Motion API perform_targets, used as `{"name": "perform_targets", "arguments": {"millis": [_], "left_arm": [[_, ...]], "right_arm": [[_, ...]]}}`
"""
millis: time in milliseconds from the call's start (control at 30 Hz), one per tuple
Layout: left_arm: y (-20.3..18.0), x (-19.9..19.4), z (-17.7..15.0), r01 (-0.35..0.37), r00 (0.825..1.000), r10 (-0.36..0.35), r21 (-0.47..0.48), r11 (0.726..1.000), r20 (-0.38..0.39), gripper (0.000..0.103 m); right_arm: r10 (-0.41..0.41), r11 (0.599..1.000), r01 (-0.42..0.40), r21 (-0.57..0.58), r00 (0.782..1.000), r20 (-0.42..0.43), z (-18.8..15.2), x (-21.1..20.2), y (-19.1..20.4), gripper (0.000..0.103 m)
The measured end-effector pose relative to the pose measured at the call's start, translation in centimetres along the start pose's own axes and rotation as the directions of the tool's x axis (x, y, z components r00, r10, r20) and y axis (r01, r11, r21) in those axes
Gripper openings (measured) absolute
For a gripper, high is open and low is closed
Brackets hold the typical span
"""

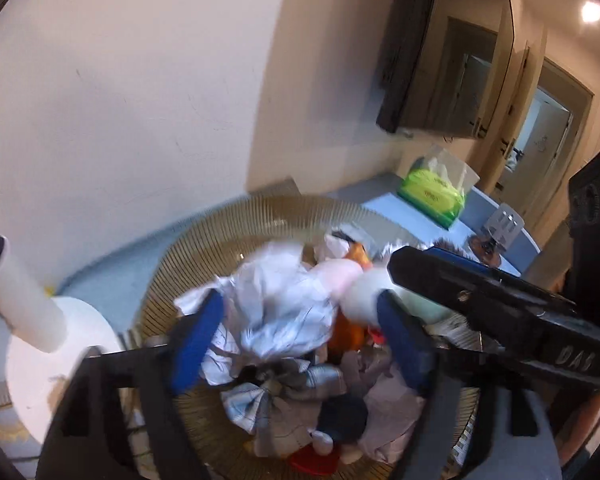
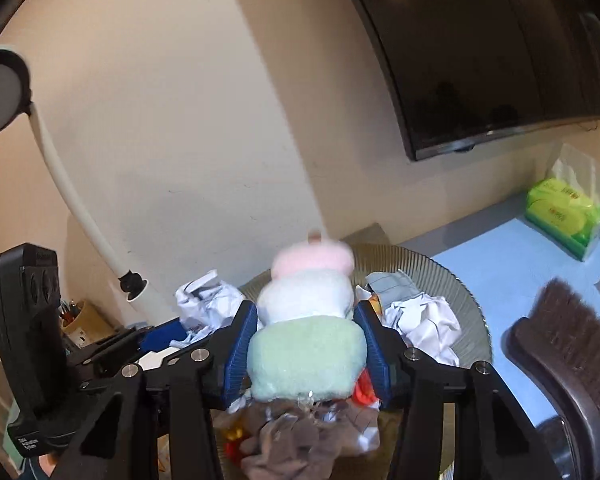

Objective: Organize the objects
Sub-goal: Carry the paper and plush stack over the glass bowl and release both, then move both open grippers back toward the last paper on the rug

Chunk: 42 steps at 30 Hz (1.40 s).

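A round ribbed glass bowl [image 1: 204, 216] holds crumpled paper, cloth and small toys. My left gripper [image 1: 300, 332] is over the bowl with its blue pads on either side of a crumpled white paper ball [image 1: 284, 304]; the pads stand wide, not pressing it. My right gripper [image 2: 306, 344] is shut on a plush toy [image 2: 308, 320] of stacked pink, white and green puffs, held above the bowl [image 2: 460, 292]. The right gripper's black body [image 1: 500, 312] crosses the left wrist view beside the plush [image 1: 364, 288].
A white lamp stands at the left, with its base [image 1: 76, 344] and arm [image 2: 72, 200] showing. A green tissue pack [image 2: 564, 212] and a brown brush [image 2: 568, 344] lie on the blue table [image 2: 512, 264]. A wall-mounted TV [image 2: 500, 48] hangs above.
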<state>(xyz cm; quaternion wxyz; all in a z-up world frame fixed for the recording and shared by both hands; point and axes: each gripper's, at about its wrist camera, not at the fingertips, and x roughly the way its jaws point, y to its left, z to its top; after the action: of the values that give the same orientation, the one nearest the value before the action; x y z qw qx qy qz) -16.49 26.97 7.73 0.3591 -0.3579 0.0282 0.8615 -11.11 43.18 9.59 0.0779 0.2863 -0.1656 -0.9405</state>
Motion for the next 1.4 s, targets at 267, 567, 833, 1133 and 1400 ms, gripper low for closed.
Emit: {"name": "perform_targets", "arguments": {"millis": [267, 567, 833, 1133, 1400], "left_arm": [[0.4, -4.0, -2.0, 0.009, 1.000, -0.009, -0.011, 1.000, 0.007, 0.082], [1.8, -15.1, -5.9, -0.041, 0.994, 0.048, -0.072, 0.997, 0.098, 0.088], [5.1, -22.3, -14.9, -0.173, 0.980, 0.186, -0.174, 0.970, 0.067, 0.102], [12.6, -21.8, -23.5, -0.345, 0.934, 0.355, -0.371, 0.862, -0.045, 0.102], [13.3, -21.5, -23.7, -0.325, 0.943, 0.323, -0.413, 0.851, -0.078, 0.102]], "right_arm": [[-0.018, 0.996, 0.015, 0.087, 0.999, 0.036, -0.7, -2.5, -2.1, 0.072], [0.045, 0.998, -0.049, 0.047, 0.994, 0.097, -2.4, -8.8, 1.0, 0.081], [0.149, 0.988, -0.149, -0.034, 0.989, -0.012, -10.0, -10.5, 7.3, 0.093], [-0.103, 0.984, 0.073, -0.160, 0.977, -0.185, -17.9, -4.4, 10.2, 0.093], [-0.164, 0.969, 0.115, -0.220, 0.962, -0.220, -18.4, -3.1, 10.8, 0.095]]}}
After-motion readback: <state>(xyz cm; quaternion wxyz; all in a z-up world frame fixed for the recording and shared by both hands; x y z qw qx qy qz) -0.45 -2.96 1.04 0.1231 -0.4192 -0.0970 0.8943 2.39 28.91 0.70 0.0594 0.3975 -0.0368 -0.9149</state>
